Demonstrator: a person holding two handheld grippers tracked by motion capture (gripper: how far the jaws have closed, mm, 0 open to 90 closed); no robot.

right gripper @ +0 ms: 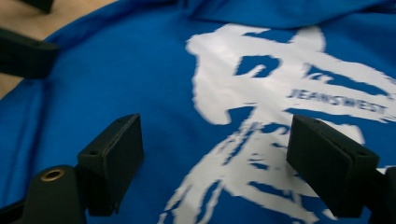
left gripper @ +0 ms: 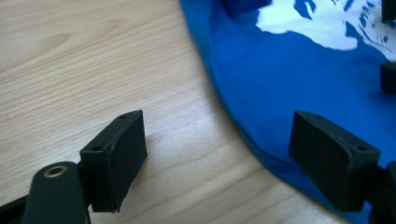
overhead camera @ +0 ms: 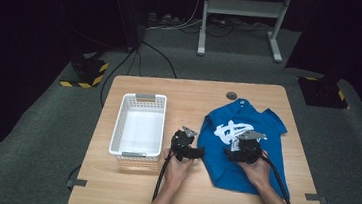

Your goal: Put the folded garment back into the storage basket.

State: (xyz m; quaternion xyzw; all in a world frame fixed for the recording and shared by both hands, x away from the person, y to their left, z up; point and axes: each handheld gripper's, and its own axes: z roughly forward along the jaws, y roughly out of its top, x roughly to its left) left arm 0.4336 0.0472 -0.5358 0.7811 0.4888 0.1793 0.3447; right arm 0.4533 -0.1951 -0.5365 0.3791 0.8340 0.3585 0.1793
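A blue T-shirt (overhead camera: 262, 125) with a white print (right gripper: 261, 70) lies spread on the right half of the wooden table (overhead camera: 195, 93). My left gripper (overhead camera: 198, 153) hovers at the shirt's left edge, pointing right. Its jaws are open; one is over bare wood and the other over blue cloth (left gripper: 303, 70), with nothing between them (left gripper: 217, 154). My right gripper (overhead camera: 229, 154) is over the shirt's middle and faces the left one. It is open (right gripper: 215, 163) just above the print, holding nothing. Each gripper view shows the other gripper's black jaw tips at its edge.
A white slatted basket (overhead camera: 141, 99) stands on the table's left half, close to my left hand. A small dark disc (overhead camera: 232, 95) lies near the far edge. Beyond the table are a white stand (overhead camera: 243, 7), cables and striped floor bases (overhead camera: 86, 70).
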